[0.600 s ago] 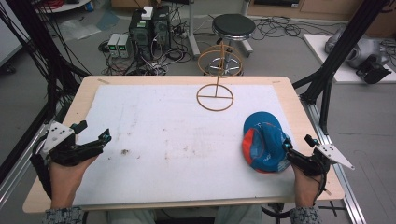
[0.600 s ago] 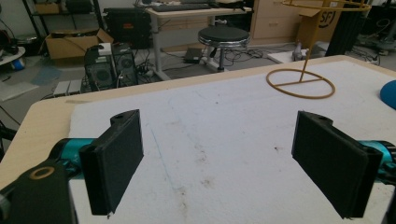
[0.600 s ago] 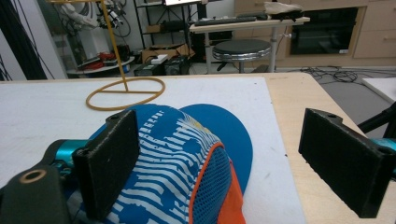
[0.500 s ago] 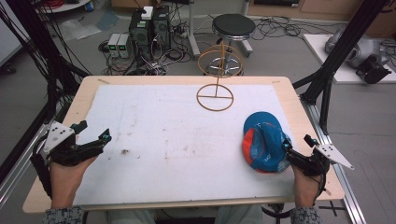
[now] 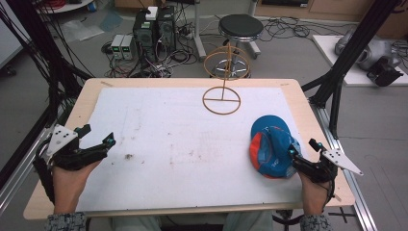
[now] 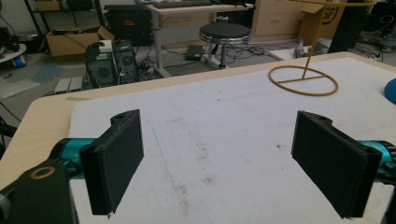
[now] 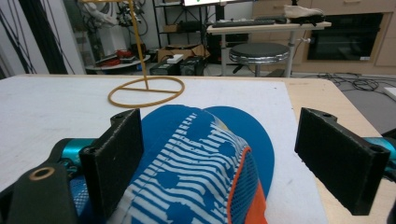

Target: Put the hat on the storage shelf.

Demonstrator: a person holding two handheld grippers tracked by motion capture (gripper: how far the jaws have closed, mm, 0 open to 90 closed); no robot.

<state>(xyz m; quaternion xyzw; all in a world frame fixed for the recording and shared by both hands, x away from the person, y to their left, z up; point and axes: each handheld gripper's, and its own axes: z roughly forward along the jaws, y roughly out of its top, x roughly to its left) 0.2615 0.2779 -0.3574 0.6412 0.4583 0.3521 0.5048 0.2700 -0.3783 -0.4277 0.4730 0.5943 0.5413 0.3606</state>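
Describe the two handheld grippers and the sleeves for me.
Both the left gripper and the right gripper have black bodies, teal joints and flat black rectangular fingers. Each carries a grey three-cornered plate with dark dots. The sleeves are speckled grey.

We see a grey floor (image 5: 380, 125) strewn with cables, a black round stool (image 5: 240, 25) top centre, computer towers (image 5: 155, 26) upper left. Black frame struts (image 5: 358, 43) cross the upper right. In the right gripper view, a desk (image 7: 268, 25) with keyboard and wooden cabinets (image 7: 373, 32) stand behind.
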